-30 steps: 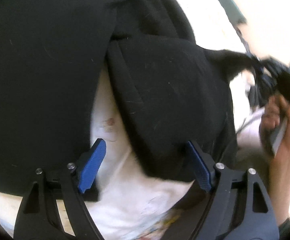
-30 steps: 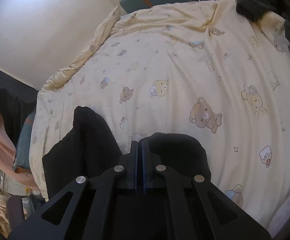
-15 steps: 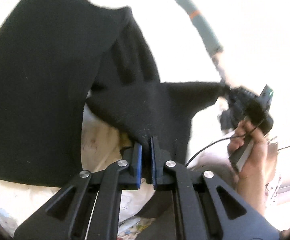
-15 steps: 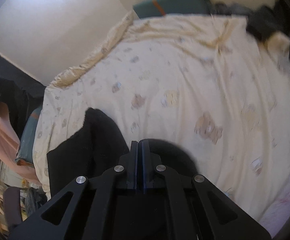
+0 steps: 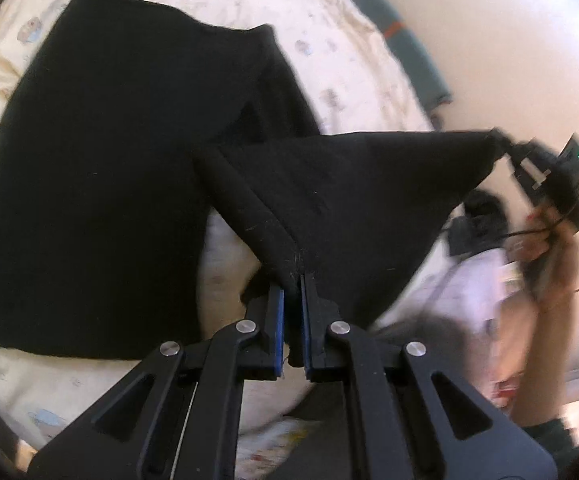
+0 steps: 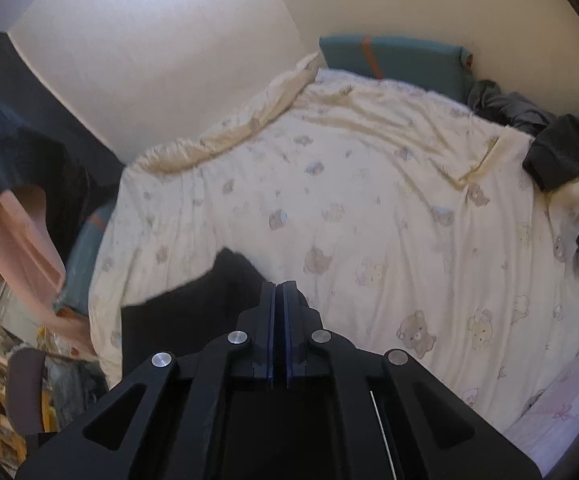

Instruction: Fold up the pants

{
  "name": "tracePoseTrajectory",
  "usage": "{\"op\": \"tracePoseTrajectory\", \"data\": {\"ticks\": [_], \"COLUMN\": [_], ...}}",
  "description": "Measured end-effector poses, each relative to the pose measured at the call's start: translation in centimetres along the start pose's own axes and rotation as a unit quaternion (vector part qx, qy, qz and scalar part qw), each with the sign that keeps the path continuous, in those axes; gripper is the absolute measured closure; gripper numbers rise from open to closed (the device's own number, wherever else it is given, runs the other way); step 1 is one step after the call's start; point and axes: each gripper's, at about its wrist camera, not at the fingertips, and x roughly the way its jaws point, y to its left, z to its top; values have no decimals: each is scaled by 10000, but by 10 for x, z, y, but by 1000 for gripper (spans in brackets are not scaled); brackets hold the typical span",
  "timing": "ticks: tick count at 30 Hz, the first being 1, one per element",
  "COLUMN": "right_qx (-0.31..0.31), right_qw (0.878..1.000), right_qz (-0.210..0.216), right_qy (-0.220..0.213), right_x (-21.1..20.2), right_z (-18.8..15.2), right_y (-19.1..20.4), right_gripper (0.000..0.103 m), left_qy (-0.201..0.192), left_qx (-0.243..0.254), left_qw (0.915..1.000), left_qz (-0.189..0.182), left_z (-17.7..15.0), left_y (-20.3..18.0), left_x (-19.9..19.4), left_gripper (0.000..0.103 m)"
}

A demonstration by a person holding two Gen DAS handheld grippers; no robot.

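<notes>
I'm pinching a corner of the black fabric pants (image 5: 101,184) in my left gripper (image 5: 294,280), jaws clenched on the cloth. My right gripper (image 6: 278,292) is gripping another corner, jaws clamped — that span is hanging taut between the two, the rest lying on the cream bear-print bedsheet (image 6: 389,216).

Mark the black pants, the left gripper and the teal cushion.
black pants (image 5: 89,184), left wrist view, flat part on the bed
left gripper (image 5: 293,284), left wrist view, between fingertips
teal cushion (image 6: 405,60), right wrist view, front face
</notes>
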Motion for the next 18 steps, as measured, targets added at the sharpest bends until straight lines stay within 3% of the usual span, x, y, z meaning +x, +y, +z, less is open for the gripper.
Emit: {"op": "tracePoseTrajectory", "data": {"ticks": [5,9,12,18], "right_qx": [-84,-58,111,179], "right_qw": [9982,9952,9942,9931], "right_qz": [-38,-119,-77,-23], "right_qy": [589,965,1071,1161], "right_x": [48,93,110,122], "right_z": [-22,-48,-61,-71], "right_y": [-2,-11,-20,-25], "right_gripper": [100,100,100,100], "left_qy": [226,325,301,455], "left_qx": [-387,-993,-1177,-838], "left_qw": [9982,9917,9903,9945], "left_qz": [409,748,678,441], "left_z": [-4,-7,-17,-27], "left_y": [40,75,83,58], "left_x": [29,40,34,36], "left_gripper": [96,81,69,69]}}
